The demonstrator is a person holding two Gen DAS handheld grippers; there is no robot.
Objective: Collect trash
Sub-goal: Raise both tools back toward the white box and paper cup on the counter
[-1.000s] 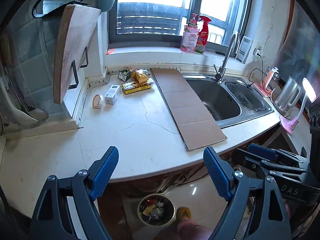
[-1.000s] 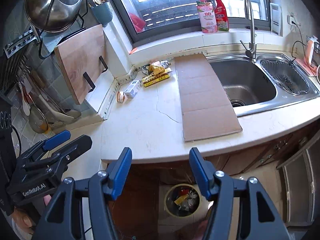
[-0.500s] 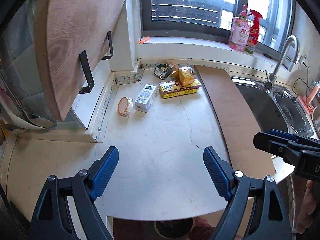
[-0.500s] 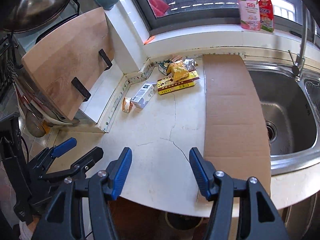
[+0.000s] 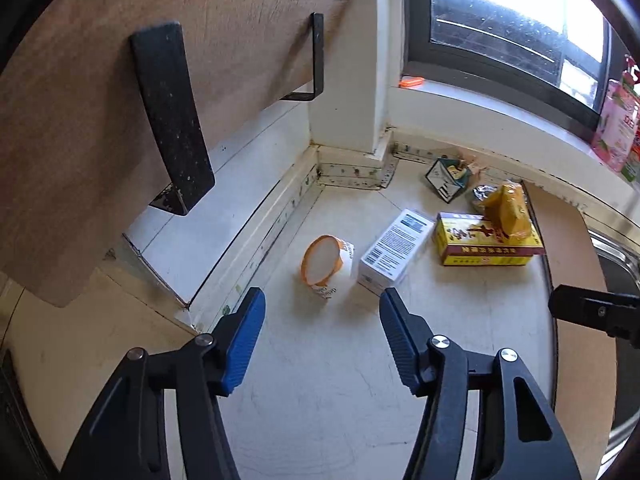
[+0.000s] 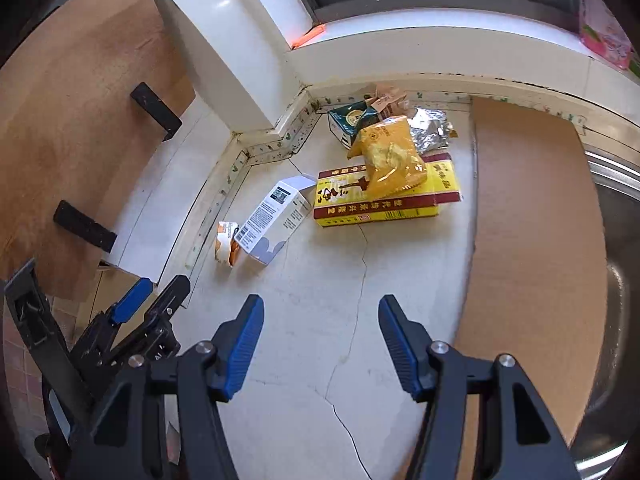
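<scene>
Trash lies on the white counter near the back corner. An orange-rimmed cup (image 5: 325, 264) lies on its side beside a white box (image 5: 394, 251). Behind them are a yellow and red box (image 5: 486, 241), a yellow packet (image 5: 507, 208), a foil wrapper (image 5: 482, 193) and a dark green carton (image 5: 445, 179). The right wrist view shows the cup (image 6: 226, 243), white box (image 6: 272, 220), yellow box (image 6: 384, 200) and packet (image 6: 390, 156). My left gripper (image 5: 322, 344) is open and empty just in front of the cup. My right gripper (image 6: 320, 350) is open and empty, further back.
A wooden cutting board (image 5: 120, 80) on black brackets hangs at the left over the counter. A cardboard sheet (image 6: 528, 216) lies at the right and covers part of the sink (image 6: 624, 240). A pink bottle (image 5: 616, 128) stands on the window sill.
Both grippers have moved forward over the counter toward the trash at the back corner. The floor bin has gone out of view. Both stay open.
</scene>
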